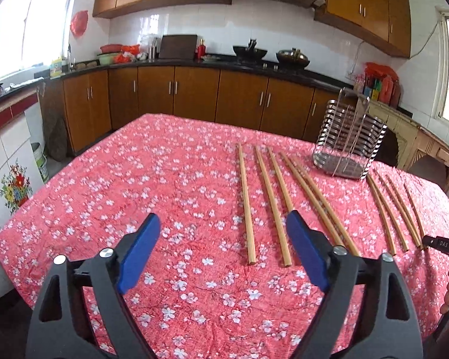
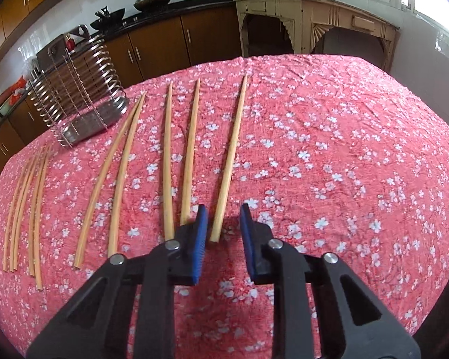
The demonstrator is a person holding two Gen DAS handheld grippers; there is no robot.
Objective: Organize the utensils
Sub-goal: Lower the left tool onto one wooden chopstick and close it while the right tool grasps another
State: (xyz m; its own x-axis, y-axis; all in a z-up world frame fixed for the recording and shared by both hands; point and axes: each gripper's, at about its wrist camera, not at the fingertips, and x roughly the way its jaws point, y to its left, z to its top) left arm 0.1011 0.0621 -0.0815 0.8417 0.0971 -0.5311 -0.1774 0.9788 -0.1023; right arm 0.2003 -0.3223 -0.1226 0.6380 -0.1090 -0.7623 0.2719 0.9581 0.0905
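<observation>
From my seat I can read one marking only: white letters that look like "DAS" on a small black part (image 1: pixel 442 244) at three o'clock in the left wrist view. What that part belongs to I cannot tell. The packets on the far counter at one o'clock carry print too small and blurred to read.

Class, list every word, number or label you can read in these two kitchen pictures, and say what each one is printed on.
"DAS": white letters on the black device at the right edge of the left wrist view; any further letters are cut off.
Yellow packet on the counter by the window: printing too blurred to read.
Colourful boxes on the far right counter: too small to read.
Nothing readable on the chopsticks, metal holder or tablecloth.
</observation>
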